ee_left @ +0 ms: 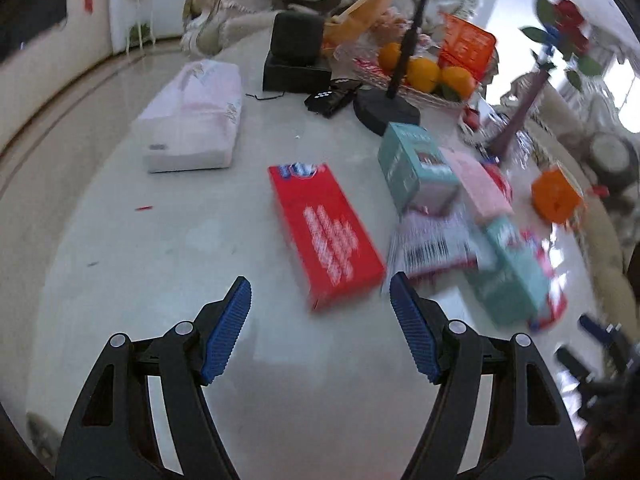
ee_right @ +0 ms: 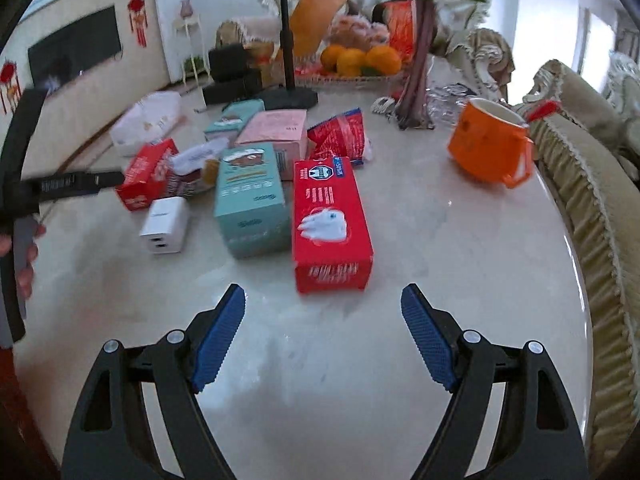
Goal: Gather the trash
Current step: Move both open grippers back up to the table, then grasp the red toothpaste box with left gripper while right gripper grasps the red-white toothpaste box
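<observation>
I hold both claws, left (ee_left: pixel 320 300) and right (ee_right: pixel 323 308), wide open and empty. Red box (ee_right: pixel 330 224) lies mid-counter (ee_right: pixel 460 280). Only my right view shows the white charger (ee_right: pixel 165 225); the orange mug (ee_right: pixel 490 146) sits near the counter's right edge.

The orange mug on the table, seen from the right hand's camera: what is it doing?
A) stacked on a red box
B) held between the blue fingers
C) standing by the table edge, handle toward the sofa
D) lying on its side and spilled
C: the orange mug stands on the table near its edge, apart from the open right gripper.
</observation>
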